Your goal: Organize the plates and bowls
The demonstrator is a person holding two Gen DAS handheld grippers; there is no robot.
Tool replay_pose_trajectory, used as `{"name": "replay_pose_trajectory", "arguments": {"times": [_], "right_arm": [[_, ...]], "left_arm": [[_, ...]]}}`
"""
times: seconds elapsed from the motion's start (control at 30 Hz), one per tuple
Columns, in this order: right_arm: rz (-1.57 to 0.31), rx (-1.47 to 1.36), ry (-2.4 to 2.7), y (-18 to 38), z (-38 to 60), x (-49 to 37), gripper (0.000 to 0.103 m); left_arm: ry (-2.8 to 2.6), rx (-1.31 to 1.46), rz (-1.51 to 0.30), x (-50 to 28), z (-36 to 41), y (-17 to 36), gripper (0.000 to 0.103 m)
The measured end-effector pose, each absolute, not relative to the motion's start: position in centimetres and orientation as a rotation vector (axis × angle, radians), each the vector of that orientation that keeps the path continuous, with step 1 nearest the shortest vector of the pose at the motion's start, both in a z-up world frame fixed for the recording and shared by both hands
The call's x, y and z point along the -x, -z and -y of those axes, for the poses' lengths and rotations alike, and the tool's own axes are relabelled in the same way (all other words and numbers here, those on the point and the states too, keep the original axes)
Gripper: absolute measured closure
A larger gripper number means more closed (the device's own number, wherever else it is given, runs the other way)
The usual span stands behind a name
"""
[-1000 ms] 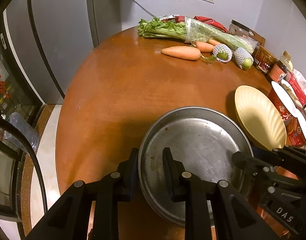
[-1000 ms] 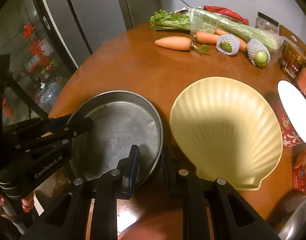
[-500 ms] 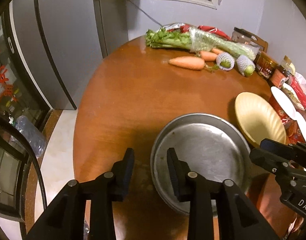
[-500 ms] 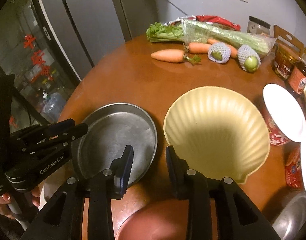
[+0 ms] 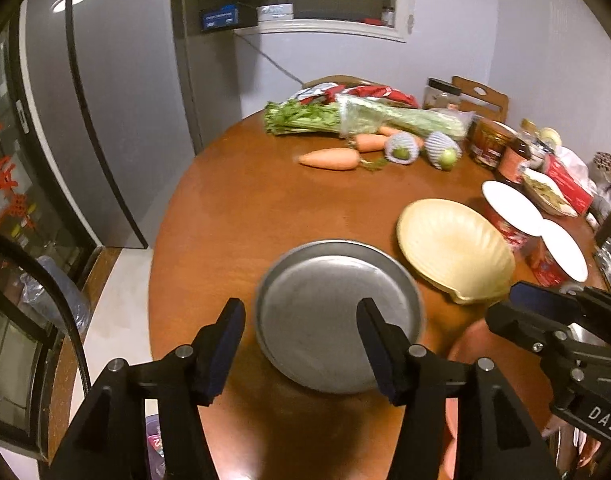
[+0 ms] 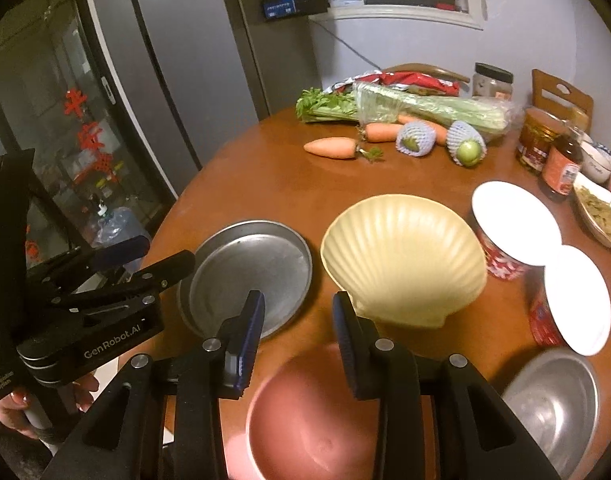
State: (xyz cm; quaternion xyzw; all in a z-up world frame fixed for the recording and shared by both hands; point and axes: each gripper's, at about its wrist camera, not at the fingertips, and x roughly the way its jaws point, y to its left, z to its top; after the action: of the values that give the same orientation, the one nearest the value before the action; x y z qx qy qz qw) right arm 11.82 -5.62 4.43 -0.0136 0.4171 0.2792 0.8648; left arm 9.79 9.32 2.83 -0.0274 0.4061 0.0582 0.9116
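Note:
A round metal plate (image 5: 337,316) lies flat on the brown round table (image 5: 265,208); it also shows in the right wrist view (image 6: 249,272). A cream shell-shaped plate (image 5: 453,248) lies to its right, also in the right wrist view (image 6: 405,256). A pink bowl (image 6: 313,420) sits under my right gripper, and a steel bowl (image 6: 553,404) at the near right. My left gripper (image 5: 301,344) is open and empty above the metal plate's near edge. My right gripper (image 6: 297,336) is open and empty above the pink bowl.
Carrots (image 5: 329,159), netted fruit (image 5: 403,150) and bagged celery (image 5: 365,118) lie at the table's far side. Two lidded red cups (image 6: 513,232), jars (image 6: 543,140) and a dish of food (image 6: 601,210) crowd the right edge. A fridge (image 5: 105,120) stands left.
Both grippers have pulled back and up from the metal plate and opened wider. The left one has let go of the plate's rim; the plate lies on the table.

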Motion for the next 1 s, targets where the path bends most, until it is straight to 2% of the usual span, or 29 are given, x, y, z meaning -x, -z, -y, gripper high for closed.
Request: {"name": "replay_pose_trajectory", "arguments": {"times": [0.23, 1.0], "right_arm": [[-0.881, 0.004, -0.541, -3.9, 8.5, -9.6, 0.06], [-0.918, -0.064, -0.421, -1.3, 16.3, -1.1, 0.059]], "left_arm": [[-0.067, 0.027, -0.825, -7.6, -6.5, -2.8, 0.045], [0.068, -0.017, -0.867, -4.9, -0.4, -0.4, 0.045]]}}
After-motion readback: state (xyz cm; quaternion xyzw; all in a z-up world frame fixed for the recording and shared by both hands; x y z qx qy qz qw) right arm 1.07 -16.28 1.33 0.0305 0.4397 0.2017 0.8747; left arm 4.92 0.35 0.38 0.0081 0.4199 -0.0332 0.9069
